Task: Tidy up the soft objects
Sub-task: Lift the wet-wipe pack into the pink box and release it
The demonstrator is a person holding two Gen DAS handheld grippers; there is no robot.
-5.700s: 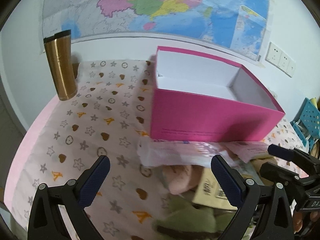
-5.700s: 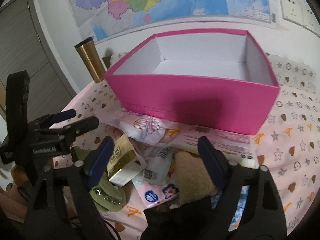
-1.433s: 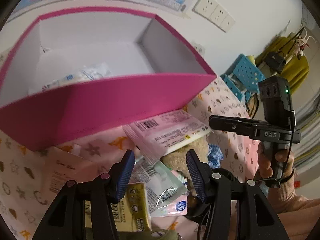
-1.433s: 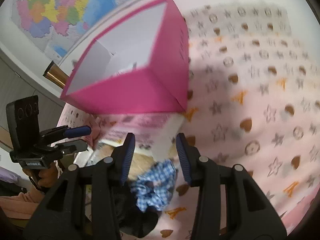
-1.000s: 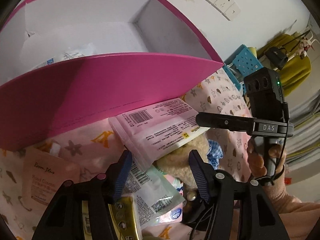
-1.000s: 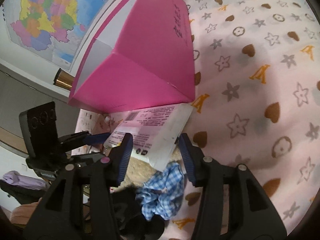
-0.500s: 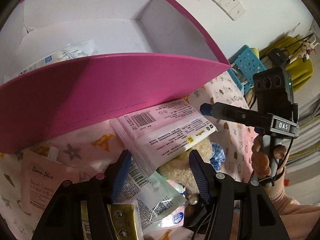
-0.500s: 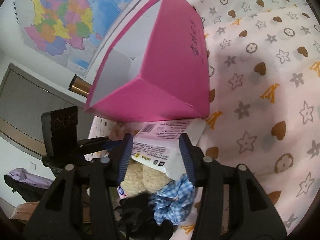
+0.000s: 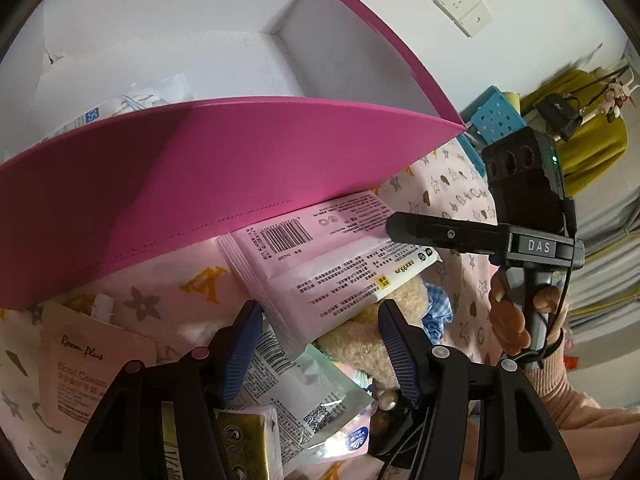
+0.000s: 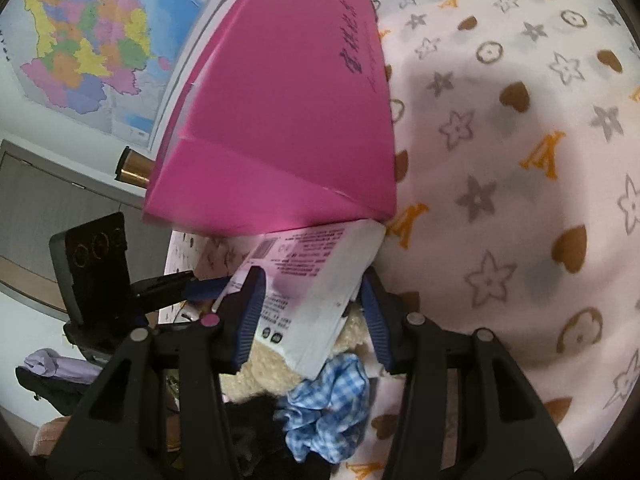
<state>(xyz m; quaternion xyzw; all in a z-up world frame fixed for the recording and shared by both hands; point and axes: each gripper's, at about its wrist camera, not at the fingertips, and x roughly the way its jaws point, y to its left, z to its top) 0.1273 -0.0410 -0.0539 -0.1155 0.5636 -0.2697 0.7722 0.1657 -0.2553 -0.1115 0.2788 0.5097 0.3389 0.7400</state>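
A pink box [image 9: 224, 160] with a white inside stands on the patterned cloth; a clear cotton-swab pack [image 9: 120, 106] lies in it. A pink wipes packet [image 9: 332, 264] lies in front of the box on top of a beige plush [image 9: 360, 340]. My left gripper [image 9: 320, 344] is open, its jaws either side of the packet's near end. My right gripper [image 10: 312, 312] is open around the packet's other end [image 10: 312, 280], next to the box corner [image 10: 280, 140]. A blue checked scrunchie [image 10: 336, 400] lies below the plush [image 10: 264, 368].
A hand-cream sachet [image 9: 80, 368], a clear barcode pack [image 9: 304, 400] and a yellow tissue pack [image 9: 248, 444] lie by my left gripper. The cloth [image 10: 520, 160] right of the box bears nothing. A gold tumbler [image 10: 134, 168] stands behind the box.
Both grippers have moved closer to the pink wipes packet, one at each end. A cotton-swab pack has appeared inside the box since the earliest frames.
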